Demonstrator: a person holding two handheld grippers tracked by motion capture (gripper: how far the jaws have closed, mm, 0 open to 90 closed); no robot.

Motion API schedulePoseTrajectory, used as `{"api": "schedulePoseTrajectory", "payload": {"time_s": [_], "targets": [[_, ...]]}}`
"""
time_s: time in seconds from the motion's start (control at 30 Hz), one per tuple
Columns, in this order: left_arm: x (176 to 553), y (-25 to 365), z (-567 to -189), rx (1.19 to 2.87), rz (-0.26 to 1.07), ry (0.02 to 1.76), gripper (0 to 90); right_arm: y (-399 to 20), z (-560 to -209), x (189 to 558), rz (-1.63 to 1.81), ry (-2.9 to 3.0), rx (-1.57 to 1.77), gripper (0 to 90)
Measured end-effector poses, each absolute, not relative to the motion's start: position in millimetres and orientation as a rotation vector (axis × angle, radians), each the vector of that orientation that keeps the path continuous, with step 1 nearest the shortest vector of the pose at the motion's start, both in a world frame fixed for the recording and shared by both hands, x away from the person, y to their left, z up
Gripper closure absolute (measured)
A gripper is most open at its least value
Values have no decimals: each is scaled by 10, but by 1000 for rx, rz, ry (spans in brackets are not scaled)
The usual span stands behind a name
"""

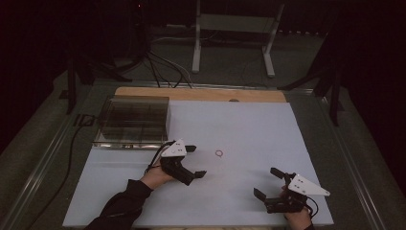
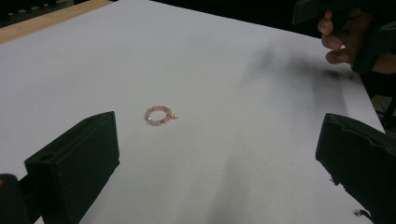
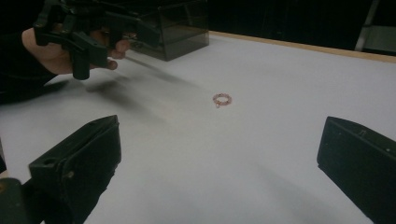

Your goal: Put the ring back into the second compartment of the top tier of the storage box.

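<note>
A small pink beaded bracelet (image 1: 219, 153) lies flat on the white table sheet (image 1: 249, 129), near the middle. My left gripper (image 1: 196, 161) is open just left of it, jaws wide apart and pointing right. The bracelet (image 2: 160, 115) sits a short way ahead of the left jaws, toward their left side. My right gripper (image 1: 268, 182) stands open near the front right of the sheet, pointing left. From it the bracelet (image 3: 222, 99) lies farther off, with nothing between the jaws.
A dark clear plastic box (image 1: 134, 120) with compartments stands at the back left of the sheet, seen also as the box (image 3: 180, 28) behind the left hand. A wooden table edge (image 1: 201, 94) runs along the back. Stands and cables sit beyond.
</note>
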State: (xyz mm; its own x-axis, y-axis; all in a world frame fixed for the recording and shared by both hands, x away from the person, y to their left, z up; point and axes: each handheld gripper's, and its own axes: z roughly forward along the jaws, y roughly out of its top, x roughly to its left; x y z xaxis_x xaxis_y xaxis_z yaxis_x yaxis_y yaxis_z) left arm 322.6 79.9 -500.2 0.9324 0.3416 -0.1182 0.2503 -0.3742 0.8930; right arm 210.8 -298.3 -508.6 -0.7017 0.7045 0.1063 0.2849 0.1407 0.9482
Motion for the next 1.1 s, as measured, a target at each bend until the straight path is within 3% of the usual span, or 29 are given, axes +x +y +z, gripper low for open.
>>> {"api": "schedulePoseTrajectory", "payload": {"time_s": [0.73, 1.1], "targets": [[3571, 492, -5000, 2030, 127, 623, 10, -2992, -5089, 2104, 1575, 2058, 953, 0], [3702, 336, -5009, 2091, 137, 698, 118, -2999, -5087, 2103, 1578, 2057, 954, 0]]}}
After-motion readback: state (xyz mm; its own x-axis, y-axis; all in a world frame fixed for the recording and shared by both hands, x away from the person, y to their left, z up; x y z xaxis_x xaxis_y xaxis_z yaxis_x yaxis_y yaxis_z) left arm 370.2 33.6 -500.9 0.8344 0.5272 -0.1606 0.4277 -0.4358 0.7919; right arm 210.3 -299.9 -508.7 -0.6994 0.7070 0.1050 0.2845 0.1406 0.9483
